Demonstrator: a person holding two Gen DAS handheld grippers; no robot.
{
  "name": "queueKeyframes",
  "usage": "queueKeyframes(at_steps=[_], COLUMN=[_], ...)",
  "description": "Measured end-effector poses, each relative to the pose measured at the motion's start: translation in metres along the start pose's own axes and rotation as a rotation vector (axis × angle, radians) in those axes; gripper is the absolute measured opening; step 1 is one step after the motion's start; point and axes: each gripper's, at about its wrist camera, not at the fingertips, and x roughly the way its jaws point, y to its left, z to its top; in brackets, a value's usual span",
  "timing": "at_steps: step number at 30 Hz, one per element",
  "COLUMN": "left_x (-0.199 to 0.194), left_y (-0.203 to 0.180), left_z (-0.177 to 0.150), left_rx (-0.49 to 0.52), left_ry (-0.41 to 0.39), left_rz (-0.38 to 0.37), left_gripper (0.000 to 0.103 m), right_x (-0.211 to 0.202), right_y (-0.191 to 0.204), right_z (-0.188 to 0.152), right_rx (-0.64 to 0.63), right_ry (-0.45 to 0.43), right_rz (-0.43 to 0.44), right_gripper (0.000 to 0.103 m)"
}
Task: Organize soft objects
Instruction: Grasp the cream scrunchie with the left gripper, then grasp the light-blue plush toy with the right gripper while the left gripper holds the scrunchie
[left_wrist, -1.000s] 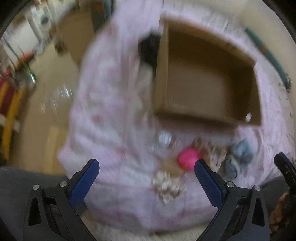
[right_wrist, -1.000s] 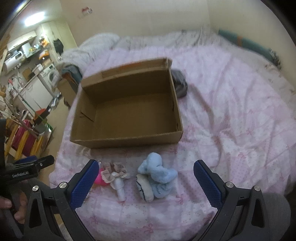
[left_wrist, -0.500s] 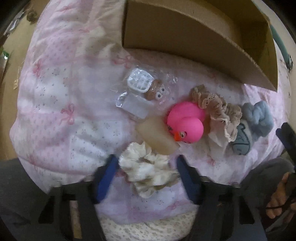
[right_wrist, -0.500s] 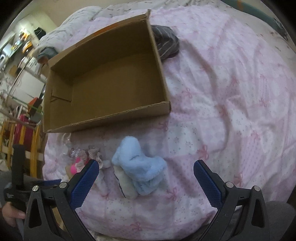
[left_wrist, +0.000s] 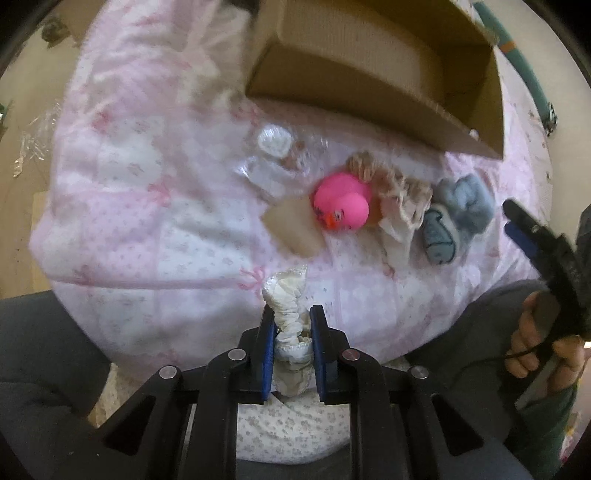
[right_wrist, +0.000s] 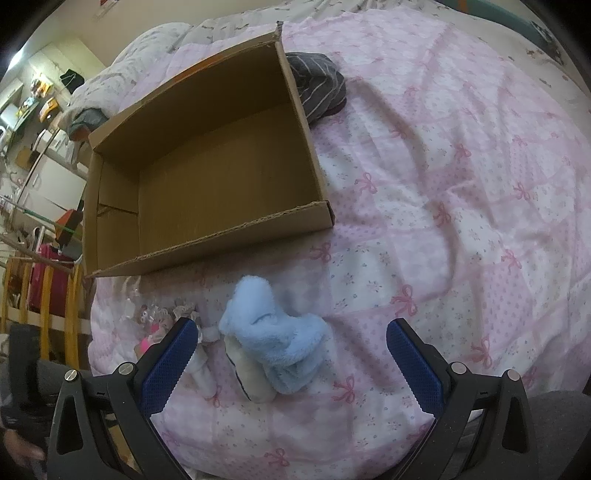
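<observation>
My left gripper (left_wrist: 292, 321) is shut on a cream ruffled scrunchie (left_wrist: 286, 310) and holds it just above the near edge of the pink bedspread. Beyond it lie a pink rubber duck (left_wrist: 343, 203), a beige pad (left_wrist: 293, 227), a lace-trimmed sock (left_wrist: 397, 195), fluffy blue socks (left_wrist: 458, 210) and a clear packet (left_wrist: 275, 147). An open, empty cardboard box (right_wrist: 207, 177) sits further back. My right gripper (right_wrist: 291, 343) is open, with the blue socks (right_wrist: 275, 332) between its fingers on the bed.
A dark striped garment (right_wrist: 317, 85) lies behind the box's far right corner. The bed (right_wrist: 461, 184) stretches right, covered in pink patterned fabric. Furniture and clutter stand left of the bed. The right hand holding its gripper (left_wrist: 543, 258) shows at the right of the left wrist view.
My left gripper closed on the cream scrunchie and lifted it off the bed toward me. My right gripper moved lower and closer to the blue socks, still open.
</observation>
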Motion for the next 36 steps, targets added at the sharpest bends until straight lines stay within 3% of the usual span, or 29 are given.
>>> queueKeyframes(at_steps=[6, 11, 14, 16, 20, 25, 32, 36], left_x=[-0.034, -0.037, -0.031, -0.031, -0.030, -0.029, -0.030, -0.031], left_y=[-0.001, -0.004, 0.005, 0.004, 0.005, 0.010, 0.012, 0.013], left_z=[0.024, 0.044, 0.046, 0.044, 0.044, 0.044, 0.045, 0.045], left_rx=[-0.018, -0.006, -0.052, -0.045, -0.047, -0.068, -0.079, -0.084], left_ry=[-0.173, -0.321, -0.311, -0.330, -0.346, -0.346, -0.350, -0.347], left_rz=[0.028, 0.143, 0.086, 0.100, 0.101, 0.108, 0.096, 0.084], left_gripper=[0.016, 0.016, 0.016, 0.016, 0.016, 0.016, 0.016, 0.016], right_x=[0.000, 0.003, 0.011, 0.016, 0.030, 0.051, 0.062, 0.073], right_y=[0.000, -0.003, -0.005, -0.002, 0.030, 0.067, 0.080, 0.075], right_z=[0.001, 0.004, 0.005, 0.004, -0.006, -0.022, -0.033, -0.033], right_rx=[0.002, 0.022, 0.037, 0.029, -0.150, -0.391, -0.477, -0.440], right_ry=[-0.005, 0.004, 0.031, 0.047, 0.073, 0.066, 0.099, 0.166], right_rz=[-0.005, -0.006, -0.012, -0.025, -0.088, -0.260, -0.262, -0.220], right_gripper=[0.103, 0.103, 0.103, 0.103, 0.103, 0.103, 0.103, 0.062])
